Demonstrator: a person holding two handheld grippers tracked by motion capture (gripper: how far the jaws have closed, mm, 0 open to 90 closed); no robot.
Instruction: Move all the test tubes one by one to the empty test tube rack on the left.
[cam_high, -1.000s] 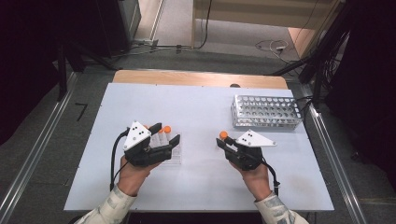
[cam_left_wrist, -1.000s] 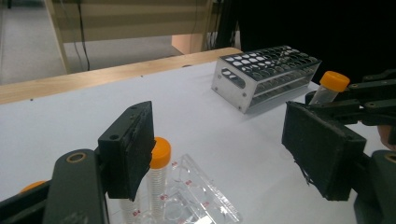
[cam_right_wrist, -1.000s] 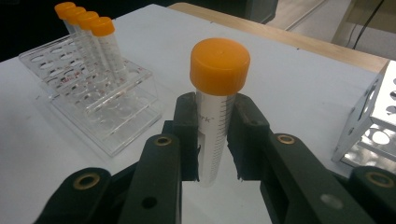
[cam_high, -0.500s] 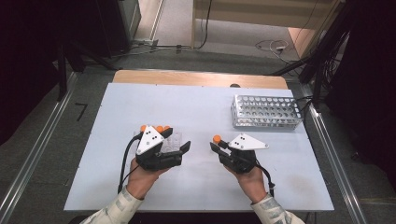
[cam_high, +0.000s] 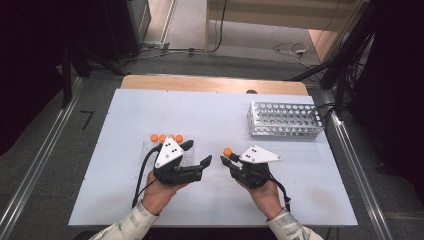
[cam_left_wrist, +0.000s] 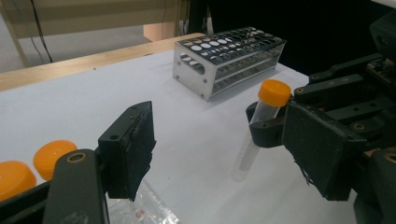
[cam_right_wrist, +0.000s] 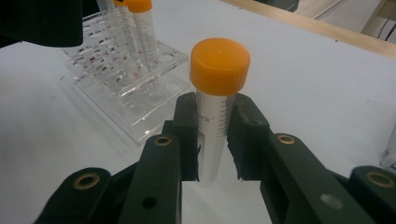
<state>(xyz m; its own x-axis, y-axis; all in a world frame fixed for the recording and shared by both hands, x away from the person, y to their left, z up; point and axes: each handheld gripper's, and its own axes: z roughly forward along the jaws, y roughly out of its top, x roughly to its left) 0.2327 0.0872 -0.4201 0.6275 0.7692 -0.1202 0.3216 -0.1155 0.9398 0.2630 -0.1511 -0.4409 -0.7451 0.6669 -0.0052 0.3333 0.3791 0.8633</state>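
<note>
Since a second ago, left gripper (cam_high: 202, 162) has slid rightward across the white table (cam_high: 125, 115) — jaws spread, empty. Right gripper (cam_high: 229, 161) sits opposite, pinching an upright orange-capped tube (cam_right_wrist: 215, 112); metal rack (cam_high: 284, 119) behind.

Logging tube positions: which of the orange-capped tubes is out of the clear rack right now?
The tube clamped upright in the right gripper. The other orange-capped tubes stand in the clear rack by the left gripper.

Tube (cam_right_wrist: 215, 116) between right tongs (cam_right_wrist: 217, 140)
</note>
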